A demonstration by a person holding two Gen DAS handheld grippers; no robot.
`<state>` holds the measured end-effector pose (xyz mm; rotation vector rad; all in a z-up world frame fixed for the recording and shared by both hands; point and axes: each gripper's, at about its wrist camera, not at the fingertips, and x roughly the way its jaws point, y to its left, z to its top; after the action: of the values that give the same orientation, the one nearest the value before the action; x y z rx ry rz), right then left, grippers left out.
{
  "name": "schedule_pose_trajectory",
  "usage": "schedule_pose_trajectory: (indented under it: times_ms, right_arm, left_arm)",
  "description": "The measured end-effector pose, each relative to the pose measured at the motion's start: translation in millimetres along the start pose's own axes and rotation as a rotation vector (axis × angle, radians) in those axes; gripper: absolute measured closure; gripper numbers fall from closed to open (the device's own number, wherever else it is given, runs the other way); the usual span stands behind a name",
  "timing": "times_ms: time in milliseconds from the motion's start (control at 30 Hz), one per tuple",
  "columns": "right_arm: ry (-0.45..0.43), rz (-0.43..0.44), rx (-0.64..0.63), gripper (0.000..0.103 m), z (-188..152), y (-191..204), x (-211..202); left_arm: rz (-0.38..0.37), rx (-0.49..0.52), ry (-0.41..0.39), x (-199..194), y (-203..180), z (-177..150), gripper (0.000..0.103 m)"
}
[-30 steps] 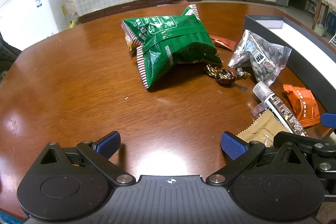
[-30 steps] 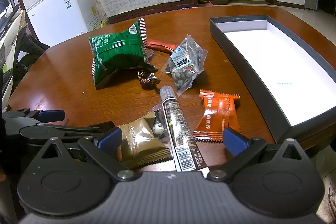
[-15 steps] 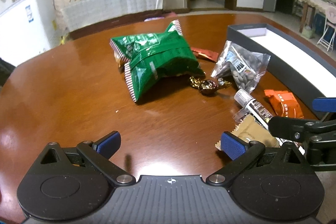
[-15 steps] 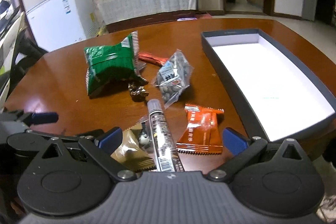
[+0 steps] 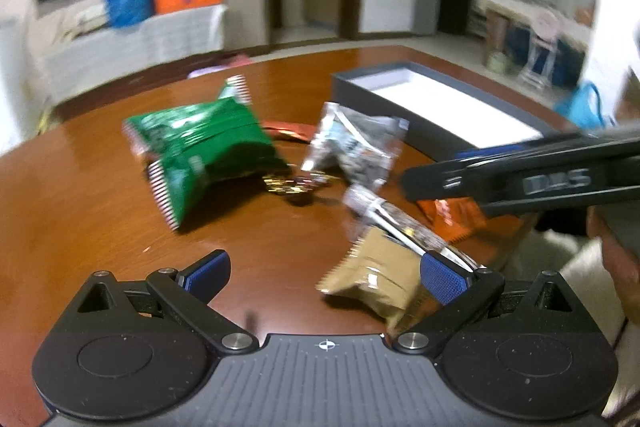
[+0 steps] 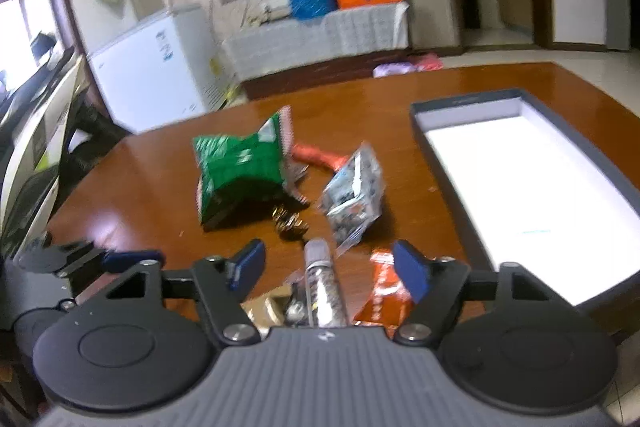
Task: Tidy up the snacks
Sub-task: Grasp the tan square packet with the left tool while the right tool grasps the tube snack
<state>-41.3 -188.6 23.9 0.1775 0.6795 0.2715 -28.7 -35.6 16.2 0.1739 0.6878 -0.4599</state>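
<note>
Looking at it as the very start of the sort: nothing sits in the grey box point(image 6: 472, 163) yet, its white floor is bare, and all the snacks lie loose on the tabletop point(image 5: 80, 211) between the near edge and the middle.

Both tools are spread wide and pinching nothing. The right gripper point(image 6: 328, 267) hovers over the near edge with the clear tube point(image 6: 322, 279) running right up between its fingers, the orange packet point(image 6: 384, 291) just beside it on the box side. My guess is the tube is the first pick. The left gripper point(image 5: 324, 271) has the tan packet point(image 5: 376, 279) next to its right finger.

Further in toward the middle: the green bag point(image 6: 240, 171), the clear pouch of dark nuts point(image 6: 354, 195), a gold-wrapped candy point(image 6: 290, 221) between them, and a red packet point(image 6: 316, 155) poking out behind the bag.

Next move, as I see it: drop the right tool over the tube, square to its length, close, lift, carry to the box along the right edge. The tube is round and slick-looking, so it could roll out of the pinch.

Hard to read: both views are motion-blurred, labels are unreadable, the tube's near end is hidden under the right tool's body, and the box's far-right side is cut off.
</note>
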Motion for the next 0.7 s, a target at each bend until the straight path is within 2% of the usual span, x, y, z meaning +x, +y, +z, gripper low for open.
schedule_pose_trajectory:
  times_ms: [67,200,367,467,567,633,700]
  right_arm:
    - [0.038,0.012,-0.035,0.048,-3,6,6]
    - [0.057,-0.012,-0.077,0.048,-6,14,11]
    - [0.107,-0.013,-0.064,0.048,-7,11,21]
    - [0.132,-0.01,-0.05,0.048,-7,9,27]
    - [0.144,-0.014,-0.048,0.057,-7,8,31]
    - [0.158,-0.012,-0.047,0.059,-7,7,35]
    - [0.165,-0.011,-0.048,0.06,-8,7,38]
  left_arm:
    - [-0.013,0.042,0.003,3,-9,-1,0.001]
    - [-0.016,0.098,0.015,9,-21,-3,0.004]
    - [-0.004,0.13,0.044,17,-25,-4,0.024]
    - [-0.008,0.125,0.049,20,-23,-3,0.031]
    - [0.016,0.143,0.036,20,-23,-3,0.04]
    - [0.013,0.138,0.053,23,-22,-3,0.047]
    - [-0.002,0.115,0.07,26,-17,-2,0.049]
